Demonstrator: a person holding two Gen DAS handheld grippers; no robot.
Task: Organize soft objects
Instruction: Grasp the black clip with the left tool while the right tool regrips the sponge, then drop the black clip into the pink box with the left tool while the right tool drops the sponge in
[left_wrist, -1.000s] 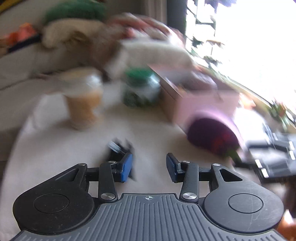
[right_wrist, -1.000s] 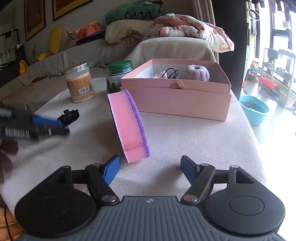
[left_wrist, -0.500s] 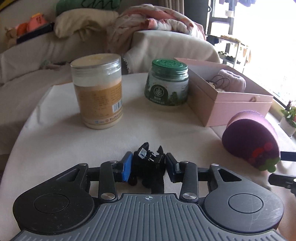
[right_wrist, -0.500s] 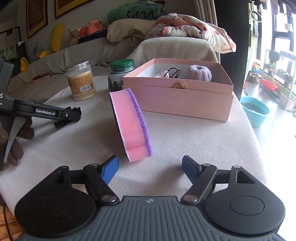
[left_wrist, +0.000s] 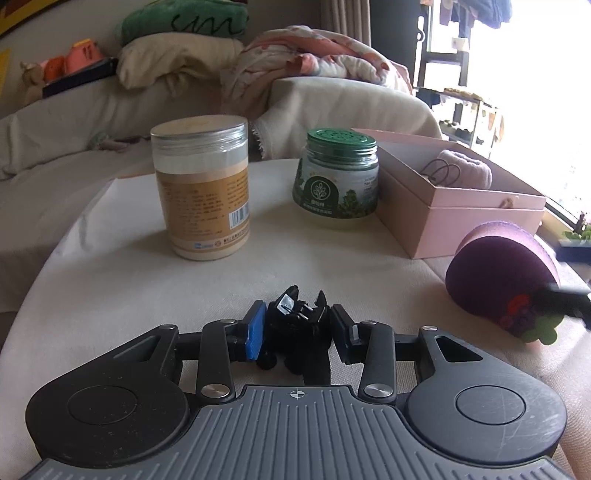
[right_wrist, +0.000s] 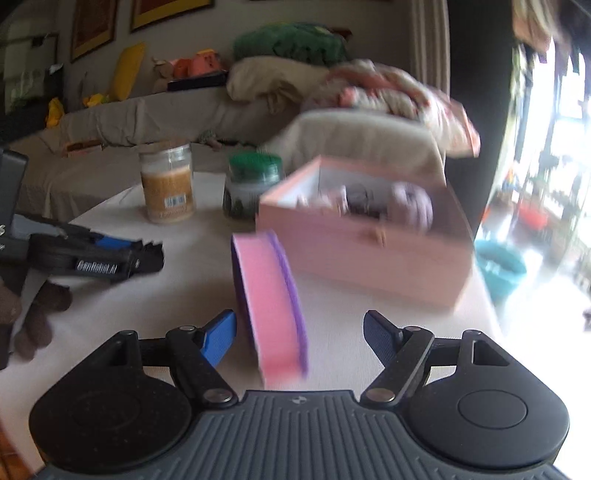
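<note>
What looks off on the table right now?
The sponge stands on edge, leaning, rather than lying flat, outside the box. The left gripper grips a hard black clip, not a soft item.

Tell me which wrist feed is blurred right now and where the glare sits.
Right wrist view: motion-smeared, with the pink box and sponge soft and window glare along the right edge. Left wrist view: mostly sharp, the black clip crisp, window blown out at upper right.

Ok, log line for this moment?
left hand-held gripper: shut on black clip | right hand-held gripper: open around pink sponge | pink box: open
</note>
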